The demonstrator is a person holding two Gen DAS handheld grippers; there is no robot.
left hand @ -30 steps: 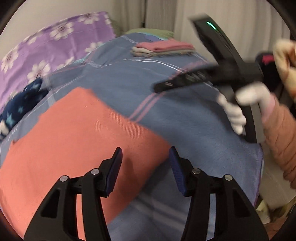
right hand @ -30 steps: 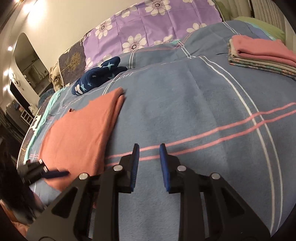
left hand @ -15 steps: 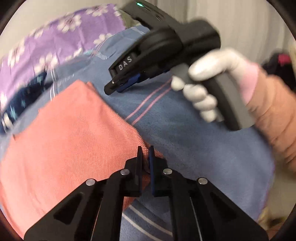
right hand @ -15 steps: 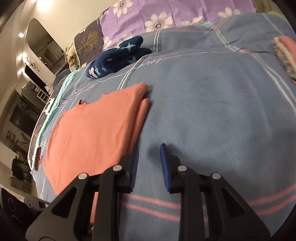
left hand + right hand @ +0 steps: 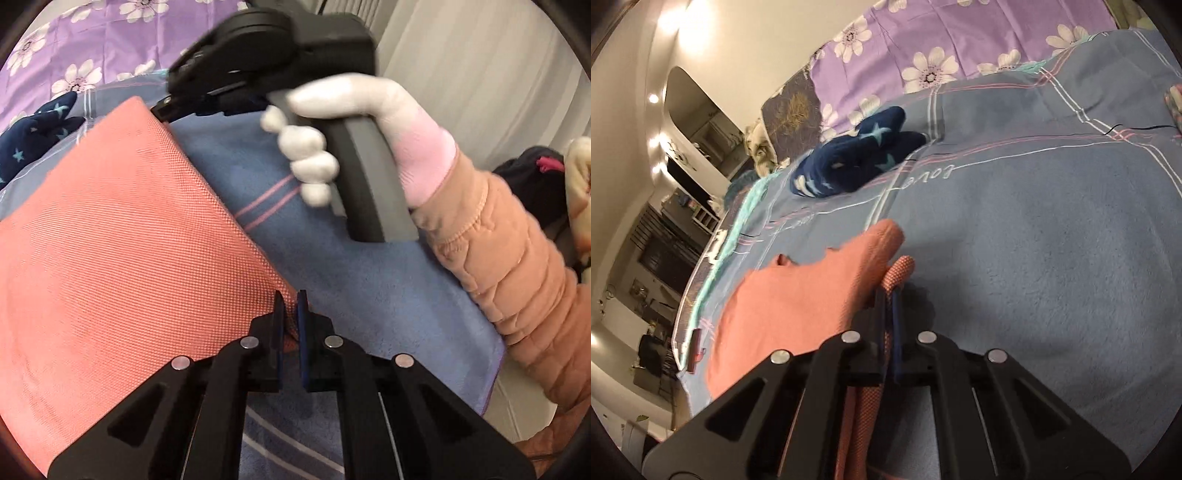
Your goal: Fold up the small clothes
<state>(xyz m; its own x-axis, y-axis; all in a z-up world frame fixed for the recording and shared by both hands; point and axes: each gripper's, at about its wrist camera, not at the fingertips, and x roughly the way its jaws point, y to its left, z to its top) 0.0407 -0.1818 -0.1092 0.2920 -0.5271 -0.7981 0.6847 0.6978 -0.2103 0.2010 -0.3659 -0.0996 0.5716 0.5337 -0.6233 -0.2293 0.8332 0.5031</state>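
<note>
Garment (image 5: 122,236): salmon-pink, waffle-knit, lying flat on the blanket (image 5: 369,295), folded lengthwise with its long folded edge running diagonally across the left wrist view. Near corner and far corner of that edge are both gripped.

Left gripper (image 5: 290,317): fingers pressed nearly together, pinching the garment's near corner between blue pads (image 5: 301,332).

Right gripper (image 5: 888,306): fingers drawn together on the garment's far corner; a roll of pink fabric bulges out past the tips and more cloth runs down between the arms. In the left wrist view this gripper (image 5: 164,107) meets the top corner of the garment, held by a white-gloved hand (image 5: 332,136) with a pink cuff and a quilted peach sleeve (image 5: 517,280).

Blanket: blue fleece, checked with white and pink lines. Embroidered writing near the line crossing in the right wrist view (image 5: 927,177); seen upside down, it seems to read "love". A second, fainter word to its left is illegible.

Navy item (image 5: 857,162): dark blue cloth with pale stars, bunched, well apart from the garment, toward the pillow.

Pillow (image 5: 942,40): purple with white daisies, at the head of the bed.
</note>
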